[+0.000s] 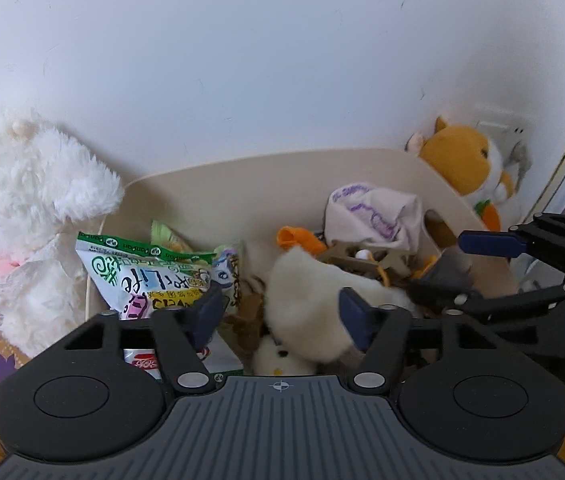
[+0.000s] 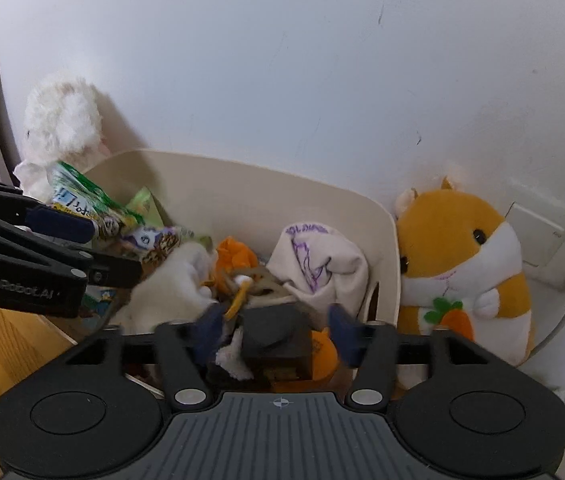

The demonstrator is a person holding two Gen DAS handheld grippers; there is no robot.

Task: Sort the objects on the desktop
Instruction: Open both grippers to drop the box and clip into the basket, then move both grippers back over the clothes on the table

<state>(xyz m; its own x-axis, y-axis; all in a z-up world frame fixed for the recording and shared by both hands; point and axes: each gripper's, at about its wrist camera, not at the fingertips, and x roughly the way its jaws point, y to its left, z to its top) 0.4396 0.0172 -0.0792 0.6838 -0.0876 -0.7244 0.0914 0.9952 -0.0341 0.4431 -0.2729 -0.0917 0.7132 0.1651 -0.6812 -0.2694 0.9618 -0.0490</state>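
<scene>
Both grippers are hovering over one cream plastic bin standing against the wall. The left gripper is holding its fingers apart above a fluffy white toy, partly hidden. The right gripper is spreading its fingers around a dark blocky item, contact being unclear. Two plush animals are flanking the bin: a white lamb and an orange hamster.

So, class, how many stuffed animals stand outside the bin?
2: a white lamb left of the bin, an orange hamster right of it. More soft toys lie inside, partly buried.
</scene>
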